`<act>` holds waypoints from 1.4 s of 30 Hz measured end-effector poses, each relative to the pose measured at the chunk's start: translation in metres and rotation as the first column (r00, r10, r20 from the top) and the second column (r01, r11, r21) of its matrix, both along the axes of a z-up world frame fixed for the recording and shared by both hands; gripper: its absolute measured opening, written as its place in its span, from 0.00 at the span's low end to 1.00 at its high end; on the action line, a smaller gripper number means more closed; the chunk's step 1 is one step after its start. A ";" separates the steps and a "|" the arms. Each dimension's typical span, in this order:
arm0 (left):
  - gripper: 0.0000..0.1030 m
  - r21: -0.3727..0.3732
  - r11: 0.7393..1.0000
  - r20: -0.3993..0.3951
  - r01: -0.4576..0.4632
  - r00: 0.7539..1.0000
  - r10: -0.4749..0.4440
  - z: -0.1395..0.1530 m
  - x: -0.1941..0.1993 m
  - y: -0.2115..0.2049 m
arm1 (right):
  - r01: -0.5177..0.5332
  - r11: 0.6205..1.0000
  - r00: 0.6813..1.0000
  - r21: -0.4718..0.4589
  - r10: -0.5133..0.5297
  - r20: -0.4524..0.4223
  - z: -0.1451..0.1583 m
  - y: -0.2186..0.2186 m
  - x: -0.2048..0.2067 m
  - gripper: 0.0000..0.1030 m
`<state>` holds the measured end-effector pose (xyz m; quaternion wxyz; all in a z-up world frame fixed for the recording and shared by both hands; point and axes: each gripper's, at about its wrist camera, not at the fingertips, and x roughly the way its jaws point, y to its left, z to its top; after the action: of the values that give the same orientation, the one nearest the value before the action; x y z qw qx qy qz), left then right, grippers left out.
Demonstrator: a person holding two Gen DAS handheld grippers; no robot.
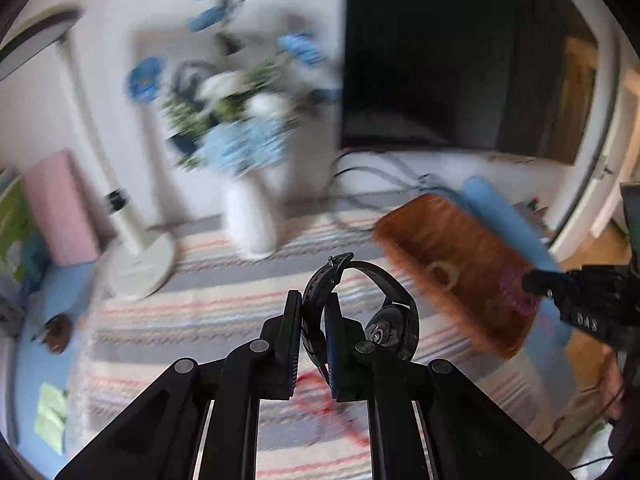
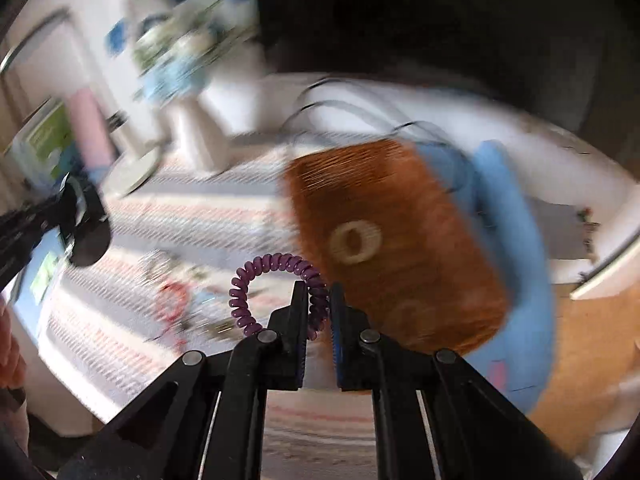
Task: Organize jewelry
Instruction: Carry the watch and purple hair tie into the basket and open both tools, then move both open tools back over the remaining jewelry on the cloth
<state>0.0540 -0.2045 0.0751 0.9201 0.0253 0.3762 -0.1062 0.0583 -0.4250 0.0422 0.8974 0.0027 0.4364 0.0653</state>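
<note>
Black strap pinched between its fingers, the left gripper (image 1: 313, 312) held a watch (image 1: 384, 320) in the air above a striped cloth (image 1: 208, 312). The right gripper (image 2: 319, 300) was clamped on a purple coil band (image 2: 276, 280), which looped up and to the left of its fingers. A brown tray (image 2: 400, 220) lay on the cloth just ahead of both grippers, with a pale ring (image 2: 354, 242) inside. A white vase (image 1: 252, 212) of blue flowers stood behind, blurred.
</note>
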 end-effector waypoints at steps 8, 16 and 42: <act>0.10 -0.136 0.967 -0.111 0.216 0.967 -0.231 -0.026 0.061 -0.106 | 0.219 0.968 0.972 0.125 -0.204 -0.119 -0.021 -0.121 0.051 0.11; 0.10 -0.123 0.955 -0.309 0.271 0.904 -0.296 -0.110 0.106 -0.178 | 0.233 0.940 0.937 0.249 -0.149 -0.316 -0.086 -0.120 0.106 0.11; 0.33 -0.210 0.965 -0.251 0.155 0.946 -0.206 -0.068 0.091 -0.094 | 0.245 0.922 0.939 0.299 -0.149 -0.310 -0.072 -0.118 0.097 0.14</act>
<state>0.1455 -0.2980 0.0071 0.8446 -0.0416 0.4828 -0.2277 0.1551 -0.5426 -0.0301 0.8146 0.2079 0.5396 0.0454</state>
